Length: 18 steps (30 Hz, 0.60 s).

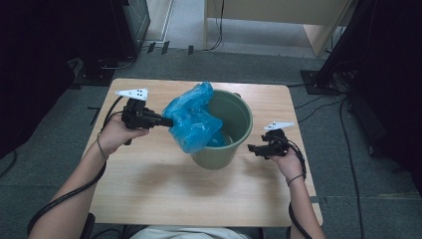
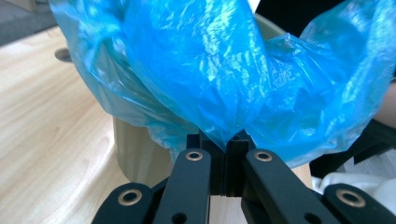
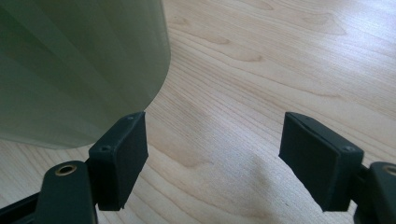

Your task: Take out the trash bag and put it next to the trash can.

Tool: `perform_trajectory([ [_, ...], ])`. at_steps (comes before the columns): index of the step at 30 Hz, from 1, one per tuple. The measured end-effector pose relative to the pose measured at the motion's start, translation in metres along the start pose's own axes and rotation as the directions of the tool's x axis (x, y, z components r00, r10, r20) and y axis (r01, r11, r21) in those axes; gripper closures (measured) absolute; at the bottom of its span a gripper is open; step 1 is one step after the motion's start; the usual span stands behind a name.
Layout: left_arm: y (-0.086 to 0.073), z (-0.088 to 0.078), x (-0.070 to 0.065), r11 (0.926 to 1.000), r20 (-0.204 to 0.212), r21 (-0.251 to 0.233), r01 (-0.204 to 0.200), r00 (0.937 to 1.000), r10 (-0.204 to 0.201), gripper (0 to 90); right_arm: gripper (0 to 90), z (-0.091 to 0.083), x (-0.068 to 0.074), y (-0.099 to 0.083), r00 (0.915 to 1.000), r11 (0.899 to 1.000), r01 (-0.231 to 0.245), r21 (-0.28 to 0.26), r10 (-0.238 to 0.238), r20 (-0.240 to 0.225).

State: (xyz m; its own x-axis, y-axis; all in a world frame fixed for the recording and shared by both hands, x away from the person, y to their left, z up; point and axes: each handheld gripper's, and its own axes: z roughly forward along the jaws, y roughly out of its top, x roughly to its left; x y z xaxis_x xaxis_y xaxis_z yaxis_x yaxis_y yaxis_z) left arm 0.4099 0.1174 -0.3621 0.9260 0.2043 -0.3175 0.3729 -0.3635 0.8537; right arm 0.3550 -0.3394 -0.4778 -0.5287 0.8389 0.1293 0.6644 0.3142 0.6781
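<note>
A green bucket [image 1: 238, 119] stands upright in the middle of the wooden table [image 1: 149, 184]. A crumpled blue plastic bag [image 1: 193, 118] drapes over the bucket's left rim, partly inside it. My left gripper [image 1: 169, 121] is at the bucket's left side, shut on a pinch of the blue bag [image 2: 210, 79], with the bucket's wall [image 2: 133, 154] just behind the jaws. My right gripper [image 1: 251, 148] sits low at the bucket's right side, open and holding nothing; its gripper view shows the gripper [image 3: 215, 158] over bare tabletop with the bucket's wall [image 3: 79, 65] close on the left.
The table's front half is bare wood. Cables trail from both grippers off the table's edges. Dark equipment and stands [image 1: 348, 45] ring the table on the grey floor, and a light wooden desk [image 1: 268, 15] stands behind.
</note>
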Motion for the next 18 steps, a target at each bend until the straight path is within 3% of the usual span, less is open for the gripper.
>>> perform_trajectory([
  [8,0.014,-0.021,-0.003,0.9986,-0.027,-0.051,-0.010,0.9996,0.009,90.0,23.1,0.001,0.001,0.000,1.0000,1.000,0.008,-0.001,-0.008,0.000],
  [18,0.030,-0.051,-0.007,0.9984,-0.094,-0.057,-0.010,0.9956,0.004,90.0,23.1,0.001,0.001,-0.001,1.0000,1.000,0.001,0.005,-0.001,0.000],
])
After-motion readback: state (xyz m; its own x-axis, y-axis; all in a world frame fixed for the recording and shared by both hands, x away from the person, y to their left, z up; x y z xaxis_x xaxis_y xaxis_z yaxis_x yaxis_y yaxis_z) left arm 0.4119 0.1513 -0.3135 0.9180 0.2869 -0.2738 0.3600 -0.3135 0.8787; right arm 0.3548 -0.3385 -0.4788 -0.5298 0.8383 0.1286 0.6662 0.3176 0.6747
